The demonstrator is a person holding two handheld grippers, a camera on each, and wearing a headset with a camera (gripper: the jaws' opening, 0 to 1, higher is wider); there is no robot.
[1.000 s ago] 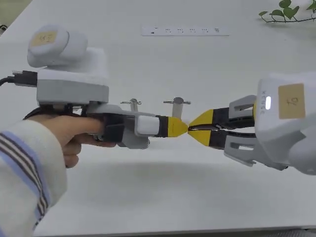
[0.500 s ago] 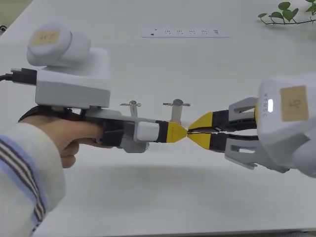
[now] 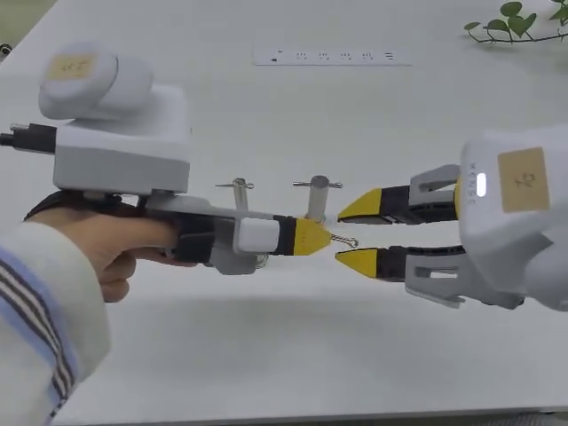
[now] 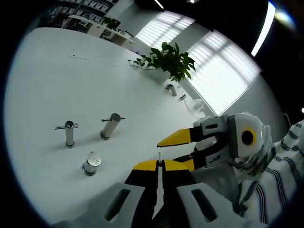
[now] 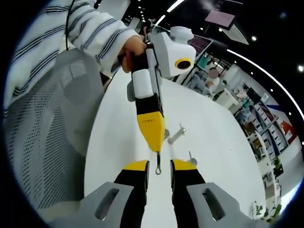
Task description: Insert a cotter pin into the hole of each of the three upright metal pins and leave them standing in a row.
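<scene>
The left gripper (image 3: 312,237) has its two yellow jaws pressed together on one cotter pin (image 3: 344,239). The pin's looped end sticks out past the jaw tips, toward the right gripper (image 3: 355,232). The right gripper's two yellow jaws are spread, one above and one below that loop. In the right gripper view the loop hangs in the gap between them and touches neither. The two grippers face each other tip to tip above the white table (image 3: 293,355), each held in a hand; a striped sleeve (image 3: 40,311) covers the left arm.

In the left gripper view, three metal pins stand on the table beyond the jaws. Two of them, the far-left pin (image 4: 70,134) and the middle pin (image 4: 110,126), each carry a cotter pin crosswise through the hole near the top. The third, the bare pin (image 4: 90,163), stands nearest the jaws and has nothing through it. That makes three cotter pins: two seated and one pinched in the left gripper.

In the head view, the two fitted pins stand upright side by side just behind the jaw tips. Farther back on the table lies one white power strip (image 3: 333,56), and at the far right corner there is one leafy plant (image 3: 515,22).
</scene>
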